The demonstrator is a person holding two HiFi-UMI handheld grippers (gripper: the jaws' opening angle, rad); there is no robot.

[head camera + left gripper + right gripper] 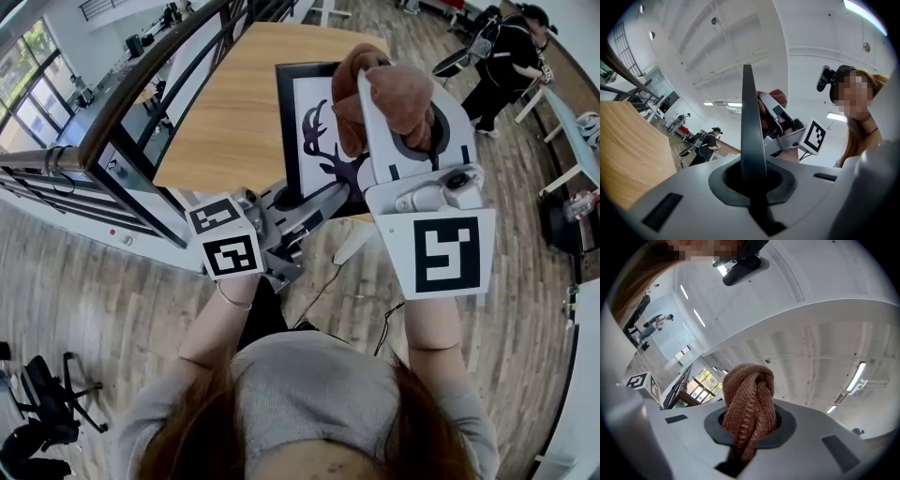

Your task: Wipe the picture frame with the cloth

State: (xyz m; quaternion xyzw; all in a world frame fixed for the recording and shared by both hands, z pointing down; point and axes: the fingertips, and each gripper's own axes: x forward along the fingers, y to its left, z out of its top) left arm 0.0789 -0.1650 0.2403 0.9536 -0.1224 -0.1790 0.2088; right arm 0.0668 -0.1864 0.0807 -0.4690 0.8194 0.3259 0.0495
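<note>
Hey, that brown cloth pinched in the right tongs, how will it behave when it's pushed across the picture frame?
Probably floppy: the cloth bunches and folds over itself above the right tongs, so it should flatten against the picture frame. Its nubby knit likely drags rather than slips. It seems light, since one pinch holds it up.

The camera on your head looks steeply down past your left gripper (284,199) and right gripper (401,111) at the table (234,94). Each gripper's camera sits very close behind its own jaws and looks up at the ceiling (717,47). The left one also sees the right gripper (772,104).
</note>
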